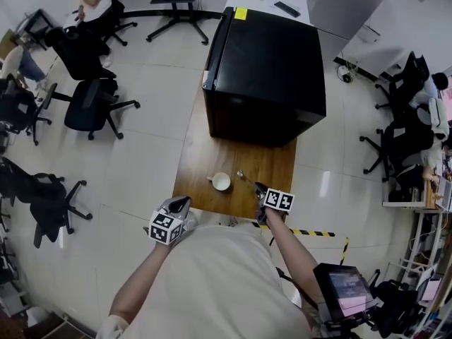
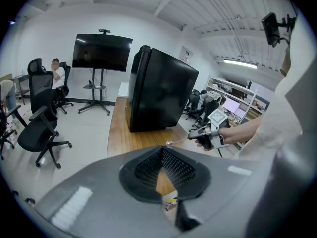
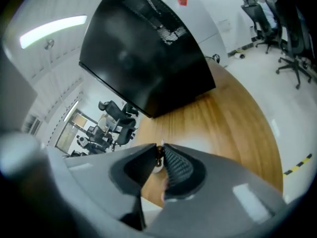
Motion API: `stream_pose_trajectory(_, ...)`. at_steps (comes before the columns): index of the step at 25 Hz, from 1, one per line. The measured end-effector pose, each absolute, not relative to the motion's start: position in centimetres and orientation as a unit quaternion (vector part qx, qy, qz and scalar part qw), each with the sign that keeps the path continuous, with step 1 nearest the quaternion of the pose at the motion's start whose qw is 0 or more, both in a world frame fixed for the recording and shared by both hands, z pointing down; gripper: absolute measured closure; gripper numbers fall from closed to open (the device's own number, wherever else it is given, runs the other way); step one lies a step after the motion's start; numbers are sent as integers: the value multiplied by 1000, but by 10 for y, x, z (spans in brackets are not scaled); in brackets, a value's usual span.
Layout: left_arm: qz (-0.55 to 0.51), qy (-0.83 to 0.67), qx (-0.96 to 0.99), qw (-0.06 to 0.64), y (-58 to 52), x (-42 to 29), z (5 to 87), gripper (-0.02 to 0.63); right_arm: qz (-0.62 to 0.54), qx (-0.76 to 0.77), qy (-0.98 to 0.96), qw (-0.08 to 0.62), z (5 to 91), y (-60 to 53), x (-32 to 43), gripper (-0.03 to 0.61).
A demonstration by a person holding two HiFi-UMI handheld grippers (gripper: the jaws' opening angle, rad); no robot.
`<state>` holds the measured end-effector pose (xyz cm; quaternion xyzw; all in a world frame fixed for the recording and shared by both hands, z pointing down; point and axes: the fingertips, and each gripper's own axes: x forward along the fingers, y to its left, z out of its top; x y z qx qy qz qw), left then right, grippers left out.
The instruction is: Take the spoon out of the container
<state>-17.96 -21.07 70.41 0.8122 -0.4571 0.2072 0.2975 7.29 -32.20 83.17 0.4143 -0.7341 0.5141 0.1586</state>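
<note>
Both forearms reach forward from the body over the near edge of the table (image 1: pixel 205 157). The left arm is bare and bent. Its hand keeps the left gripper (image 1: pixel 182 203) at the near left corner, pointed toward the far side. The right arm runs straighter, and the right gripper (image 1: pixel 260 188) sits over the near right part of the table, aimed far and left.

The left gripper's pads meet at their tips with nothing between them. The right gripper is clamped on the thin handle of the spoon (image 1: pixel 247 178). The spoon's bowl points far-left and lies just right of the cup (image 1: pixel 221 181) without touching it, so the spoon is out of the cup.

The head view alone shows the cup, standing upright on the table, nearer than the black cabinet (image 1: pixel 265 69).

The left gripper view (image 2: pixel 162 150) shows the right gripper (image 2: pixel 194 136) side-on. The spoon (image 2: pixel 178 141) juts out from it roughly level, above the wood.

The right gripper view (image 3: pixel 158 150) gives the close look at the pinch. The handle shows as a dark sliver between the ribbed pads, with a pale shape below them that I cannot identify.
</note>
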Motion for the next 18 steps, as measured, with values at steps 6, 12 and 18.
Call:
stream_pose_trajectory(6, 212, -466, 807, 295, -209, -183, 699, 616, 547, 470, -680, 137, 892, -332, 87, 534)
stream_pose_trajectory(12, 226, -456, 810, 293, -204, -176, 700, 617, 545, 484, -667, 155, 918, -330, 81, 534)
stream_pose_trajectory(18, 241, -435, 816, 295, -191, -162, 708, 617, 529, 442, -666, 284, 956, -281, 75, 532)
